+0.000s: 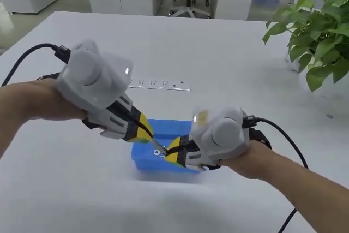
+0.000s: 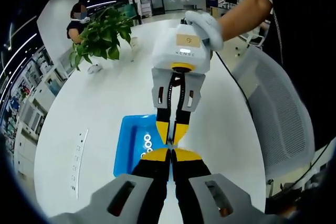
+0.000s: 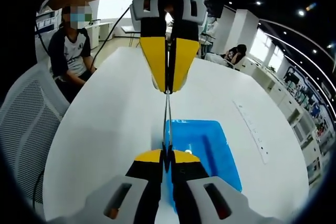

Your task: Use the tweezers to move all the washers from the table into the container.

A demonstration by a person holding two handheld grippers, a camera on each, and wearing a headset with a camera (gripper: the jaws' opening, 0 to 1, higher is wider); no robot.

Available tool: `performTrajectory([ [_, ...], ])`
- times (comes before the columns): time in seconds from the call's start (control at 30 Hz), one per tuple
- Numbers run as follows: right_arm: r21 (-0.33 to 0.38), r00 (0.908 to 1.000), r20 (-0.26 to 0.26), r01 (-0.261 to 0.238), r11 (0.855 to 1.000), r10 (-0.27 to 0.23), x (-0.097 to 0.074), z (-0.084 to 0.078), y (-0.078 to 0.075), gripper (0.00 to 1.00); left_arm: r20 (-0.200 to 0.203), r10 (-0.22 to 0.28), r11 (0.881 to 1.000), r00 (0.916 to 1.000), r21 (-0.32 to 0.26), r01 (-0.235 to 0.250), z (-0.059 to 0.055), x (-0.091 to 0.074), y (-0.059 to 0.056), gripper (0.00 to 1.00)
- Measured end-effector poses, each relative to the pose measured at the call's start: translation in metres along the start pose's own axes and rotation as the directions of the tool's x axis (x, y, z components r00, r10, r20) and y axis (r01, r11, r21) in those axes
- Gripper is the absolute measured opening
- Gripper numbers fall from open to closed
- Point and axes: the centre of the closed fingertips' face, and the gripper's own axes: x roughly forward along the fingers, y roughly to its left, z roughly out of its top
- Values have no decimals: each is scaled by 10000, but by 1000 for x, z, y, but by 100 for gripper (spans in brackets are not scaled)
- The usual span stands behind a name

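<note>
Both tools meet nose to nose over the blue container [image 1: 170, 127], low centre of the head view.

- Left tool [image 1: 144, 132]: jaws clenched on one end of the tweezers [image 3: 166, 116].
- Right tool [image 1: 173, 154]: jaws clenched on the other end.
- Tweezers: a thin metal line running straight up the middle of the right gripper view. In the head view the long axis slants from upper left to lower right. Cannot tell which end is the tips.
- Washers [image 2: 147, 142]: a few lie in the container, left of centre in the left gripper view.
- Bench [image 1: 229, 58]: white.

Handling, judged: the tweezers look light, springy and slick, best squeezed mid-shank. The washers are small, flat, hard and apt to slip, so pinch them across the rim.
</note>
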Motion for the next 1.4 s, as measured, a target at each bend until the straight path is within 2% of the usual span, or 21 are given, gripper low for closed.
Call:
performTrajectory([
  [0.23,-572,9992,-411,8,9984,-31,-7,-3,6,5,-274,127,9993,9995,351,-117,-8,2,-9,5],
  [0.47,-1071,9959,-908,-115,9942,18,-12,-9,14,4,-516,96,9990,9986,441,-73,-19,11,-17,6],
  [0.63,-1012,9950,-988,-210,9946,110,-15,-12,17,4,-684,144,9987,9976,497,-110,-27,17,-19,6],
  [0.77,-991,9933,-1127,-363,9944,250,-14,-18,23,4,-1042,181,9979,9944,630,-116,-37,27,-22,6],
  [0.87,-935,9911,-1259,-546,9941,426,-12,-24,28,4,-1493,151,9972,9887,744,-40,-47,39,-27,6],
  [0.93,-942,9888,-1403,-644,9935,508,-11,-29,31,4,-1593,126,9971,9871,765,-4,-51,45,-29,6],
  [1.23,-663,9834,-1644,-889,9938,770,-7,-44,40,5,-1570,-42,9981,9876,593,137,-58,61,-35,6],
  [1.4,-532,9794,-1764,-1097,9925,987,-3,-52,47,5,-1636,-226,9984,9863,483,309,-64,70,-41,6],
])
